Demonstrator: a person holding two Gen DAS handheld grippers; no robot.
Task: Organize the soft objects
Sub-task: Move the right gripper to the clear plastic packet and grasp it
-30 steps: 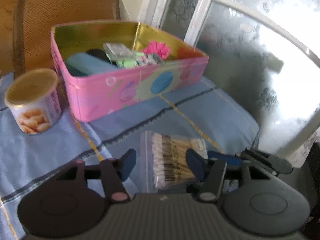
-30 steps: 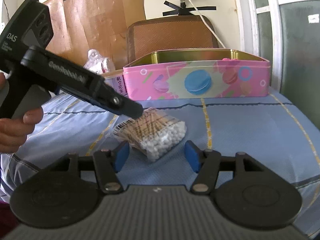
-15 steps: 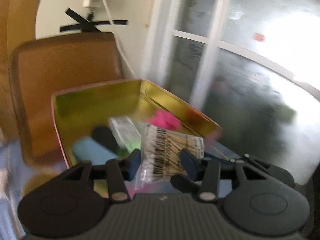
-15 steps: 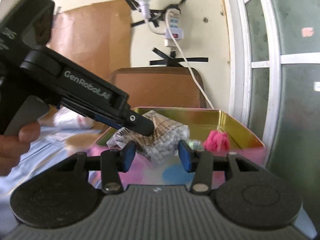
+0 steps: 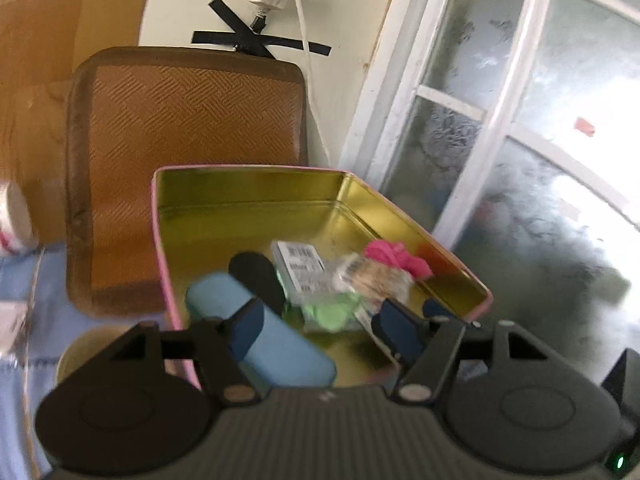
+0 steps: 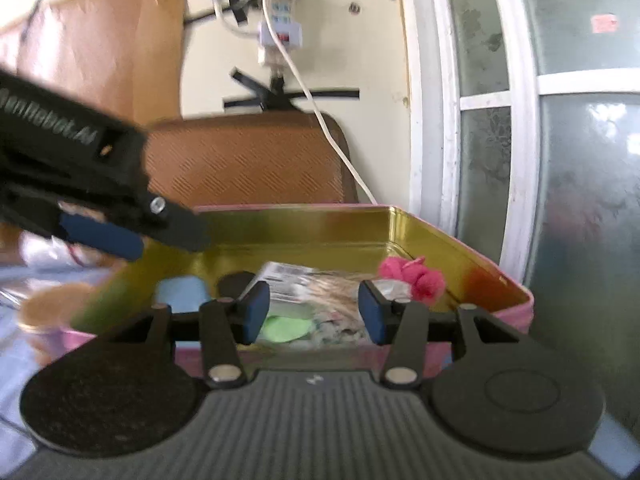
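Cotton swab bag (image 5: 376,280) now released into pink tin (image 5: 248,188), left claw (image 5: 320,326) spread open, empty, right claw (image 6: 310,312) open above the tin's near wall

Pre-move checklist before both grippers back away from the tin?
1. Swab bag inside pink tin, on the other items: ok.
2. Left gripper open, nothing between fingers: ok.
3. Right gripper open, nothing between fingers: ok.
4. Bag fully settled, not sliding: cannot tell, it is blurred.
5. Pink item, blue case inside tin: ok.
6. Left gripper fingers clear of tin rim: cannot tell.
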